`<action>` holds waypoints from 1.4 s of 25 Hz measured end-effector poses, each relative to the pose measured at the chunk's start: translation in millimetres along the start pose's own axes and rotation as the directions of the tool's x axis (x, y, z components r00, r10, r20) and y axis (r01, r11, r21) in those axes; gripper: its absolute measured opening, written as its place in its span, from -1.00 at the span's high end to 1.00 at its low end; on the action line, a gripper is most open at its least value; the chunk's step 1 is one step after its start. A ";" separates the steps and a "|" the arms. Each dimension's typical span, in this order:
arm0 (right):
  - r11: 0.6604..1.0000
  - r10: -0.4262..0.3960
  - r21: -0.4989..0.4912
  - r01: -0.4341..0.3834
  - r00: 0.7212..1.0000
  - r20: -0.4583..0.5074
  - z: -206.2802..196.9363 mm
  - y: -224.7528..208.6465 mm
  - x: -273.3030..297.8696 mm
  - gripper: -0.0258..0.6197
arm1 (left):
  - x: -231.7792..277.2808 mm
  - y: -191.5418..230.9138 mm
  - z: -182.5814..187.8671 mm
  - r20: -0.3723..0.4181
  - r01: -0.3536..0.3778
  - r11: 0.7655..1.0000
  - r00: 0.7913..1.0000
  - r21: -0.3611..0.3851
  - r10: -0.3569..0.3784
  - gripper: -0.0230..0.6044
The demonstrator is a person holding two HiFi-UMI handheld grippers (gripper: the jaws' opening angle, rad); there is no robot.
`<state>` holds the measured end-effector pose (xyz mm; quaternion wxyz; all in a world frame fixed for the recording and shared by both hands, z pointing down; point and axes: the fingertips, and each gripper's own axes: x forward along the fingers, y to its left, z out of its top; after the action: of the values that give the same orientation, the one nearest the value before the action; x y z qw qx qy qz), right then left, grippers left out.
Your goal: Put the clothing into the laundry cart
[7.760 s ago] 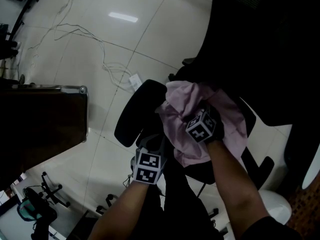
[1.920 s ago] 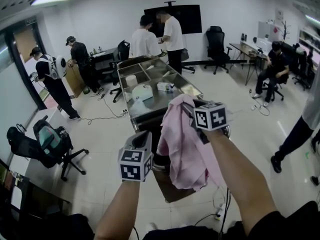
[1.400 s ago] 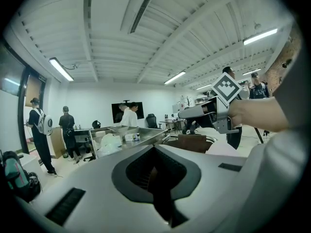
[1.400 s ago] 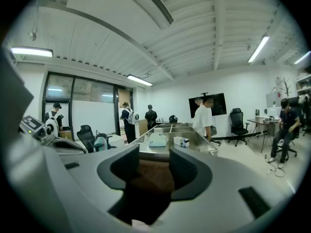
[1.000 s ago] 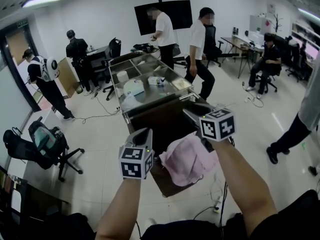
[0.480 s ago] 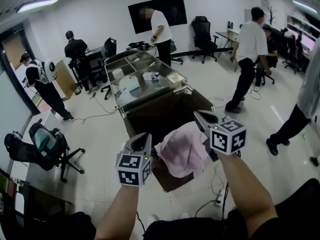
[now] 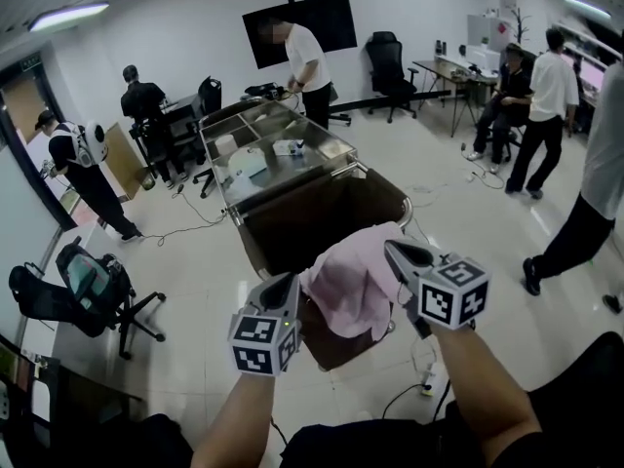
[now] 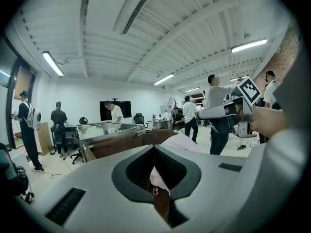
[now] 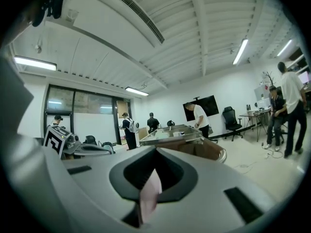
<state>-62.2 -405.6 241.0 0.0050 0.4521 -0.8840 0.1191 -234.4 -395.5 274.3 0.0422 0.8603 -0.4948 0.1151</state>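
Note:
A pink garment [image 7: 353, 279] hangs bunched over the near rim of the brown laundry cart [image 7: 292, 230]. My right gripper [image 7: 395, 250] is at the cloth's right edge and is shut. In the right gripper view a pink sliver of the garment [image 9: 149, 198] is pinched between the right gripper's [image 9: 155, 152] jaws. My left gripper [image 7: 286, 283] is at the cloth's left edge with its jaws together. In the left gripper view pink garment [image 8: 182, 142] shows just beyond the left gripper [image 8: 154, 147] and through its slit. Whether they pinch it I cannot tell.
The cart's far half is a steel tray top [image 7: 322, 164] with small items in its compartments. A black office chair with a backpack [image 7: 83, 281] stands at left. Cables [image 7: 419, 383] lie on the floor. Several people stand around, one close at right [image 7: 585, 222].
The pink bundle has come up from lower in the cart's mouth to the near rim. Both grippers have shifted across with it. People in the background have walked to the right.

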 end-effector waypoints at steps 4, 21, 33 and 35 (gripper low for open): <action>0.999 -0.029 0.029 0.029 0.999 -0.024 -21.2 9.5 -11.8 0.92 | -10.2 -5.9 -13.0 -0.020 0.020 1.000 1.000 0.005 -0.020 0.93; 0.974 -0.194 0.086 0.207 0.971 -0.142 -100.0 61.3 -64.6 0.92 | -62.2 -5.7 -48.3 -0.030 0.121 0.993 0.992 -0.011 -0.121 0.93; 0.968 -0.232 0.057 0.243 0.960 -0.156 -118.1 91.9 -82.3 0.92 | -81.9 -26.4 -67.7 -0.043 0.200 0.980 0.979 0.002 -0.200 0.93; 0.970 -0.226 0.053 0.236 0.962 -0.155 -117.4 93.8 -84.3 0.92 | -84.1 -28.8 -68.7 -0.045 0.202 0.979 0.978 0.011 -0.202 0.93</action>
<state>-99.0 -260.2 325.9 0.0682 0.5420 -0.8176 0.1822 -261.0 -297.3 322.0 0.0578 0.9037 -0.4029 0.1330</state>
